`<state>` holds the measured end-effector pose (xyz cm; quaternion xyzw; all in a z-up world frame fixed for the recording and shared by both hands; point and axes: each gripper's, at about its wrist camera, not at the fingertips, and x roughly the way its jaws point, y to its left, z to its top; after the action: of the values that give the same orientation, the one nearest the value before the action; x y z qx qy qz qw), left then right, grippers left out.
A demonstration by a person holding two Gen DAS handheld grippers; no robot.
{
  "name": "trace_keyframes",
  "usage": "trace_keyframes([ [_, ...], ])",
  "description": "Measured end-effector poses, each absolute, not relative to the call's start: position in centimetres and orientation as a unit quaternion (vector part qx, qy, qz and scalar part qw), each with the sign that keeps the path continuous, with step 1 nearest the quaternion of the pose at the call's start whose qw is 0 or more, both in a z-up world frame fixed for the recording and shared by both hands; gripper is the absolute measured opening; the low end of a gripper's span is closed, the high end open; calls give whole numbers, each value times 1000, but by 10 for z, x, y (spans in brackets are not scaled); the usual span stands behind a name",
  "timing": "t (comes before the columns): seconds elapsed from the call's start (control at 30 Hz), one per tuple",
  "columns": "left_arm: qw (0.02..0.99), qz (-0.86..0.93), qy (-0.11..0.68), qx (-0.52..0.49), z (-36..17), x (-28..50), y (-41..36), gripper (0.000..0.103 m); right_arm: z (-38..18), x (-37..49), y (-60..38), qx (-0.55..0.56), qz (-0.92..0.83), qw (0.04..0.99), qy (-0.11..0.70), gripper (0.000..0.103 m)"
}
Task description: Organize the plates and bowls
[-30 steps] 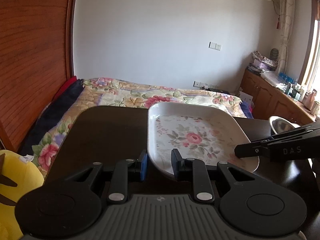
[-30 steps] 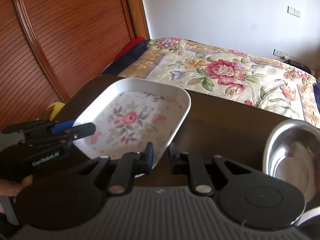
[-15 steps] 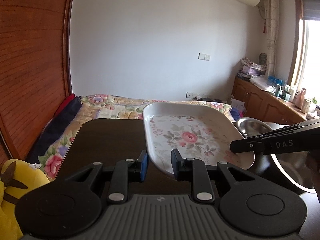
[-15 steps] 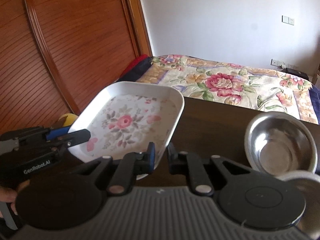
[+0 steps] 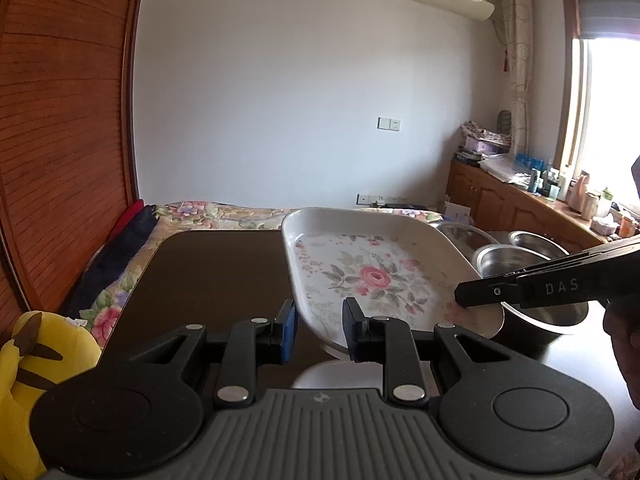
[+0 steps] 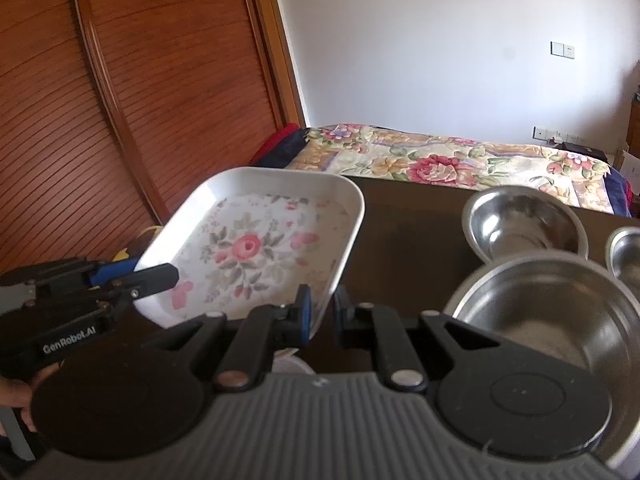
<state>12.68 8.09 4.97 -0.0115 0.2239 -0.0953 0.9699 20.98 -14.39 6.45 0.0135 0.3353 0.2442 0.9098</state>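
**Inspector A:** What did the left gripper (image 5: 319, 330) have between its jaws?

**Inspector B:** The near rim of the flowered tray (image 5: 372, 276). The jaws stood only partly closed, one on each face of the rim, clamped on it. The right gripper (image 6: 320, 312) did likewise at another edge of the tray (image 6: 256, 248): jaws narrowed onto the white rim, blue pad inside, black pad outside.

**Inspector A:** Was the tray resting on anything?

**Inspector B:** No. It was held clear above the dark table (image 5: 216, 272), carried between the two grippers. A white dish (image 5: 340, 376) lay on the table beneath it, mostly hidden.

**Inspector A:** Its orientation?

**Inspector B:** Tilted, the far end raised, the painted face upward. Its long axis ran away from the left gripper toward the bed (image 6: 452, 160).

**Inspector A:** Other ware?

**Inspector B:** Three steel bowls on the table to the right of the tray: a large one (image 6: 552, 308) nearest the right gripper, a medium one (image 6: 524, 224) behind it, and a third (image 6: 628, 252) cut off by the frame's edge. Whether they touched one another could not be determined.
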Motion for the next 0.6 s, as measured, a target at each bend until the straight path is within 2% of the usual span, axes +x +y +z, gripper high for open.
trace_keyframes([
  [0.33,972,-102,210,4,34,82,74,55,58,166,-156,15,249,911,329,13],
  [0.6,968,-109,227,-2,15,64,75,55,49,144,-151,-14,268,907,323,13],
])
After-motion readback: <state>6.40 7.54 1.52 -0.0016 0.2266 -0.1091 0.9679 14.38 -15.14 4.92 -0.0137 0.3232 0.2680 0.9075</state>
